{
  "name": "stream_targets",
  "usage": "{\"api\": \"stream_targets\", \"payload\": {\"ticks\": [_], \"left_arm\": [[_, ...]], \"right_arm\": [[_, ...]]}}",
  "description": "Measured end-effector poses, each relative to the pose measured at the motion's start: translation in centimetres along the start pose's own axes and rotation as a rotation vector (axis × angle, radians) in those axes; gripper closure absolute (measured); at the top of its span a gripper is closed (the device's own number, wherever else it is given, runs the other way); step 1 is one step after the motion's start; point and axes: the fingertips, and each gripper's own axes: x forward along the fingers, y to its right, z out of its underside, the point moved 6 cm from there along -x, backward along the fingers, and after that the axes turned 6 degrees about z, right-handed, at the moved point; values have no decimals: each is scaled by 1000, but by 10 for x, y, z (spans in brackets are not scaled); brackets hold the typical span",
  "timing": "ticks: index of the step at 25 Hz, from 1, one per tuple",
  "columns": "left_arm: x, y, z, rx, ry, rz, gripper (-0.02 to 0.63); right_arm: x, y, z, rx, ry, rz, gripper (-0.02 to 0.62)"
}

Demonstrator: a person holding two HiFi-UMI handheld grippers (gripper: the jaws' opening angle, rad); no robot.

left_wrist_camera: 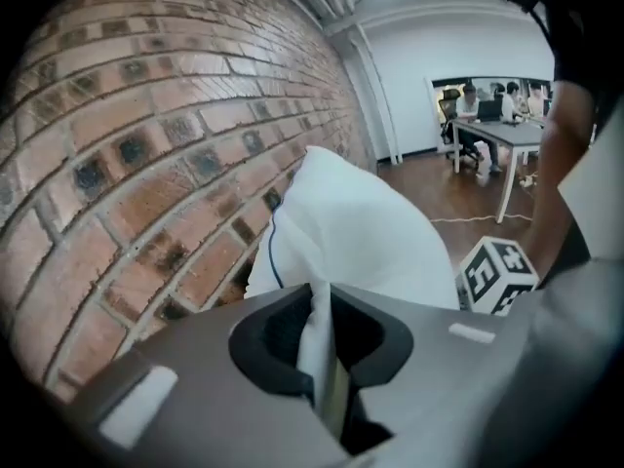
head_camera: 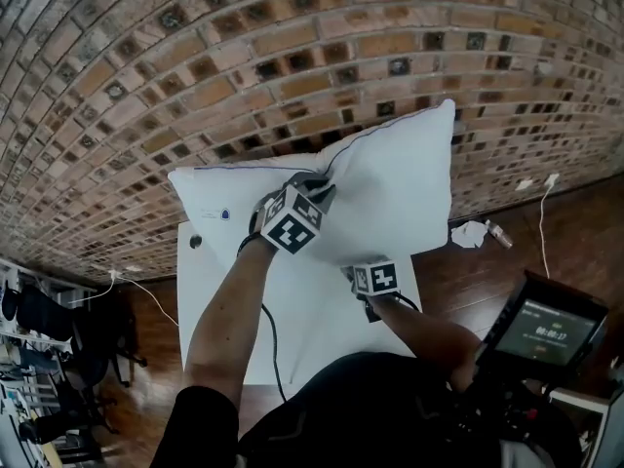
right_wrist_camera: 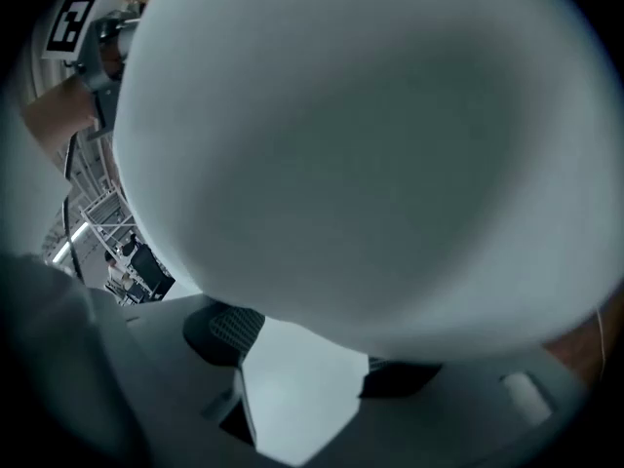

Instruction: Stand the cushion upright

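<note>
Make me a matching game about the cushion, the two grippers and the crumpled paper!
Things:
1. cushion
2. left gripper
3. right gripper
4. crumpled paper

Places or states:
A. lying on the wooden floor
B. jaws apart, down low with the cushion bulging over it
C. on the white table, by the brick wall
D. shut, pinching a fold of the cushion

Right pairs: 1-C, 2-D, 3-B, 4-A.
</note>
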Motion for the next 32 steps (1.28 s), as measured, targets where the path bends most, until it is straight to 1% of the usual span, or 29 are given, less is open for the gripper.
{"api": "stream_targets", "payload": {"ticks": [2,4,7,9,10,12,13,15,17,19,22,27,30,32], "left_arm": [[-20,16,-11,2,51,6,592],[-39,32,-17,20,80,-20,592],[-57,52,-32,36,136,-64,593],[-65,52,-42,53,163,-91,592],[-68,46,-44,58,165,-114,590],[-66,25,-43,54,146,-184,578],[-61,13,-38,41,124,-221,561],[-44,-9,-23,-12,72,-264,526],[-28,-25,-5,-96,56,-258,503],[-18,-35,7,-156,81,-246,480],[-8,-39,12,-180,110,-249,469],[-3,-38,12,-184,112,-239,462],[-16,-40,15,-227,169,-235,449],[-20,-37,15,-262,188,-239,433]], "right_arm": [[-1,-5,-1,57,27,-6,304],[-1,-13,-7,92,54,-19,313],[-11,-11,-19,120,109,-18,337],[-14,-12,-29,151,142,-22,353],[-13,-15,-38,153,152,-27,354],[-6,-19,-53,126,152,-22,350],[-1,-19,-57,106,139,-10,341],[11,-16,-57,75,84,16,322],[23,-11,-52,65,35,22,310],[30,-10,-51,48,23,17,302],[36,-5,-52,5,13,13,290],[36,0,-42,-33,-48,-21,278],[29,-4,-29,-125,-99,-52,262],[17,0,-21,-168,-105,-44,262]]}}
